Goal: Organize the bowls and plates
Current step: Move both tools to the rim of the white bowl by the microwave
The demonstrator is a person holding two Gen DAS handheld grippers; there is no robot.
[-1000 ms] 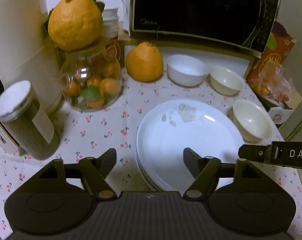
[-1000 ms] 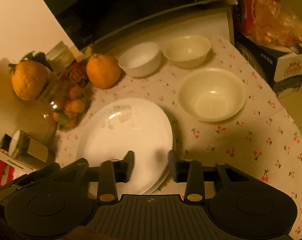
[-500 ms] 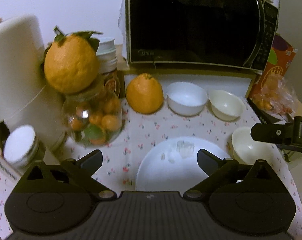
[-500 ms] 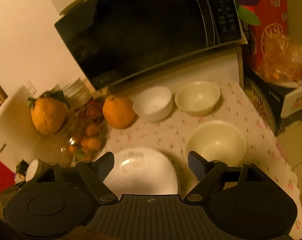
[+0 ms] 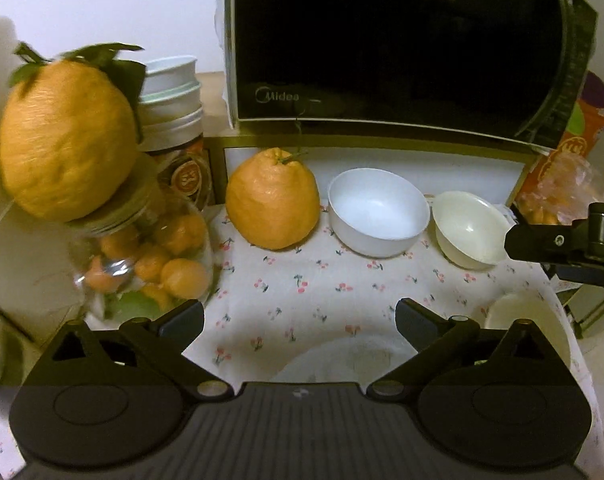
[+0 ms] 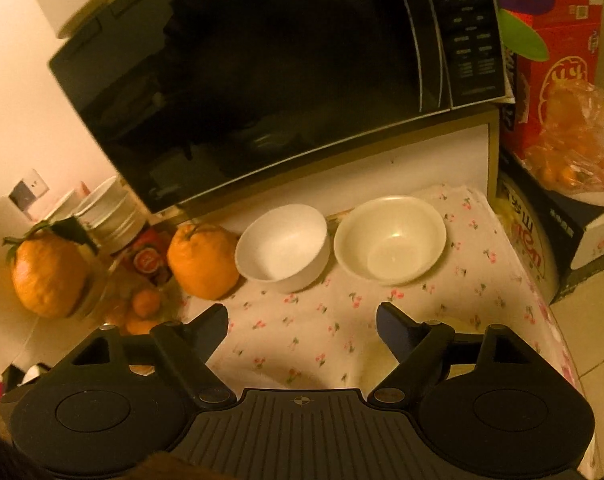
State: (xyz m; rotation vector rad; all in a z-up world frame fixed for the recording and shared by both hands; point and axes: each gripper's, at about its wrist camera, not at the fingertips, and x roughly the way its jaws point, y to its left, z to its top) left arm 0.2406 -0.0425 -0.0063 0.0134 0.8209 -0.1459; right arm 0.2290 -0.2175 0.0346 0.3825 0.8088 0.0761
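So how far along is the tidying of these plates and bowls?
Done, it seems: the plates lie in one pile at the near edge of the cherry-print cloth. In hand: nothing; the left gripper and right gripper both have open, empty jaws. Left: the bowls stand apart, unstacked: a white bowl, a cream bowl beside it, and a third bowl nearer.

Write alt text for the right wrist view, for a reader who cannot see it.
The open, empty right gripper hangs above a cherry-print tablecloth, facing a white bowl and a cream bowl side by side below a black microwave. A large orange citrus fruit sits left of the white bowl.
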